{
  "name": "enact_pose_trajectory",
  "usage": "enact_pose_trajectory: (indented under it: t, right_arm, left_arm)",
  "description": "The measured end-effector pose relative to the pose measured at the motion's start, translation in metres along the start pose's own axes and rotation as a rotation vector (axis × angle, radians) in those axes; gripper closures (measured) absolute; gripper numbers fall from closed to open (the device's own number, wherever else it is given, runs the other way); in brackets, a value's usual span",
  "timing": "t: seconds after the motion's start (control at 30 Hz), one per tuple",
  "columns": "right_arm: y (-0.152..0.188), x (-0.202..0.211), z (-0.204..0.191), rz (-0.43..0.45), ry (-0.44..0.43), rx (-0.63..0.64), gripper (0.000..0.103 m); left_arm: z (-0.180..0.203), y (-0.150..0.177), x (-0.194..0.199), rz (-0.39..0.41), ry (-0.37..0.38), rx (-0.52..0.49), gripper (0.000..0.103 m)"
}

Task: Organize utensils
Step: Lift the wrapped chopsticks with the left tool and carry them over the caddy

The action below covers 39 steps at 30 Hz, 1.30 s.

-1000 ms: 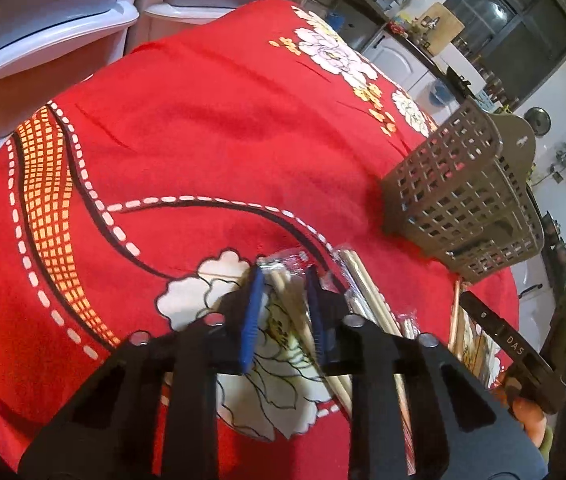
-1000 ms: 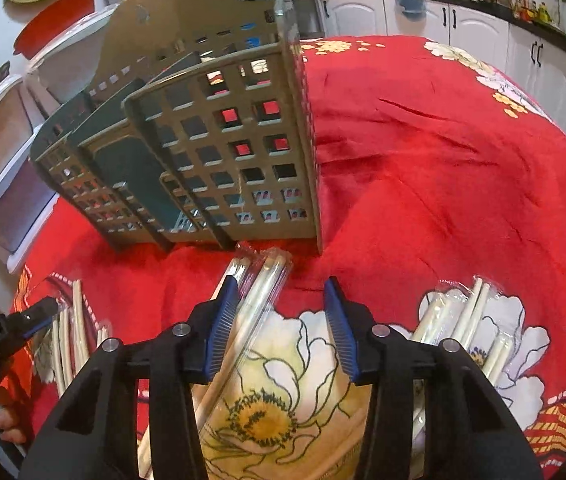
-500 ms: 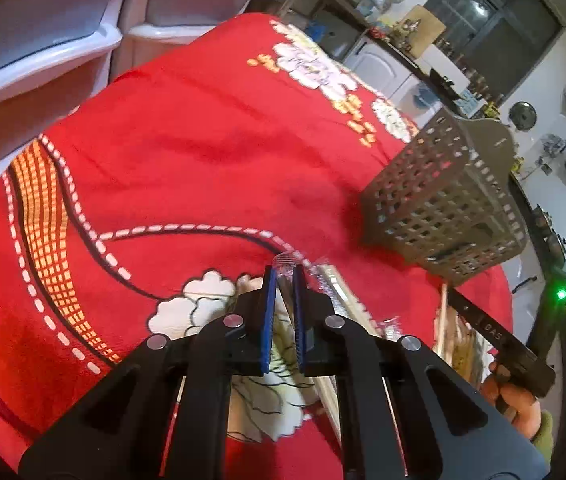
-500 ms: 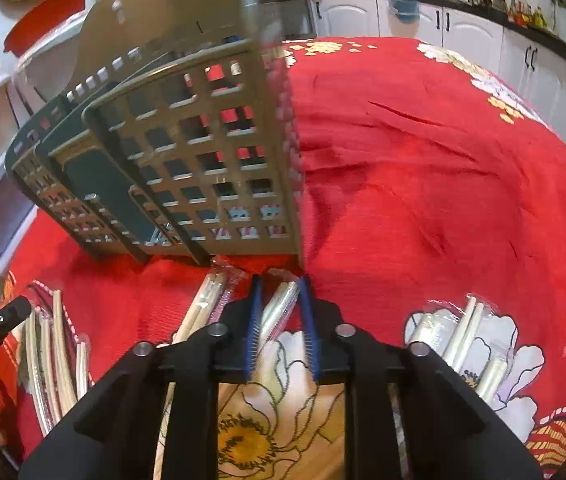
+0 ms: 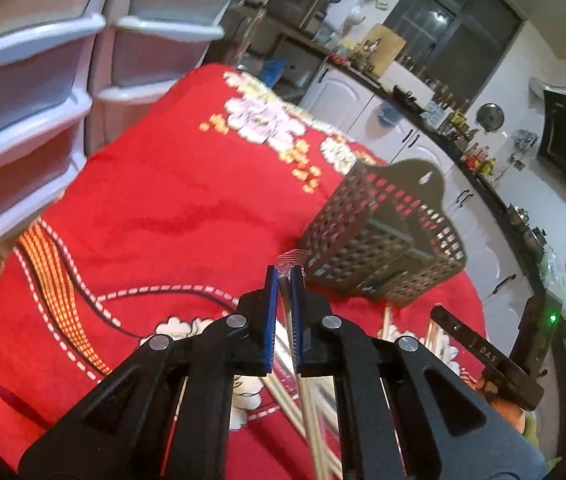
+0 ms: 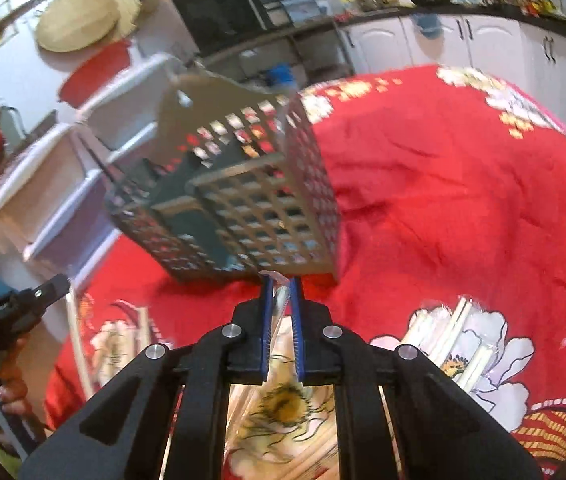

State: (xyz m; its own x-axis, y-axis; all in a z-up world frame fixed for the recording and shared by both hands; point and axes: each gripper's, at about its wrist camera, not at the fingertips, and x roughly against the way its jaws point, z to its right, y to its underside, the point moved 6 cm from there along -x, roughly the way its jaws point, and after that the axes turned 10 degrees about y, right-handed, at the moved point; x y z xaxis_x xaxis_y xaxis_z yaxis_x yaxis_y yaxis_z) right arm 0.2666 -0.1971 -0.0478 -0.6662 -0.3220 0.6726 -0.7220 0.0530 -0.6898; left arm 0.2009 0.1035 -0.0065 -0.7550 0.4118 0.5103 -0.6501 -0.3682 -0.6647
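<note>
A grey perforated utensil basket (image 5: 383, 240) (image 6: 251, 208) stands on the red flowered tablecloth (image 5: 163, 200). My left gripper (image 5: 284, 276) is shut on a clear-wrapped pair of chopsticks (image 5: 306, 400), held above the cloth just short of the basket. My right gripper (image 6: 281, 282) has its jaws closing, and its pads pinch another wrapped chopstick packet (image 6: 281, 306) in front of the basket's near wall. More wrapped packets (image 6: 451, 336) lie on the cloth at the right, and others (image 6: 139, 332) at the left.
White plastic drawer units (image 5: 23, 100) stand past the table's far left edge. Kitchen cabinets (image 6: 483, 40) line the back wall. The other hand-held gripper (image 6: 15, 308) shows at the left edge of the right wrist view, with a hand on it.
Both grippers closed on a chopstick packet and rose, lifting the packets off the cloth. The basket now sits lower and farther off in both views.
</note>
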Motion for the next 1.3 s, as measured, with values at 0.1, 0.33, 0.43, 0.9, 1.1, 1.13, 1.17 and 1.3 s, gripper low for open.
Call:
enact_pose_trajectory:
  t: [0.1, 0.33, 0.43, 0.9, 1.1, 1.13, 1.17, 1.3]
  right_arm:
    - [-0.006, 0.024, -0.011, 0.056, -0.030, 0.033, 0.095]
    - [-0.027, 0.075, -0.030, 0.175, -0.078, 0.090, 0.096]
    - [-0.036, 0.092, -0.036, 0.229, -0.082, 0.125, 0.097]
    - [-0.080, 0.138, -0.055, 0.386, -0.101, 0.194, 0.097]
    - [-0.111, 0.153, -0.060, 0.457, -0.106, 0.199, 0.097]
    - [-0.117, 0.156, -0.060, 0.469, -0.108, 0.197, 0.097]
    - [-0.122, 0.158, -0.061, 0.479, -0.108, 0.193, 0.097]
    - [-0.143, 0.166, -0.062, 0.534, -0.107, 0.181, 0.097]
  left_arm:
    - [0.016, -0.009, 0.009, 0.029, 0.018, -0.031, 0.102]
    - [0.048, -0.029, 0.025, 0.077, 0.059, -0.089, 0.102]
    - [0.061, -0.036, 0.028, 0.092, 0.074, -0.107, 0.102]
    - [0.119, -0.077, 0.040, 0.151, 0.153, -0.187, 0.102]
    - [0.142, -0.106, 0.044, 0.199, 0.174, -0.221, 0.102]
    - [0.146, -0.111, 0.045, 0.211, 0.175, -0.226, 0.102]
    - [0.149, -0.116, 0.047, 0.223, 0.174, -0.230, 0.102]
    - [0.156, -0.134, 0.048, 0.266, 0.160, -0.241, 0.102]
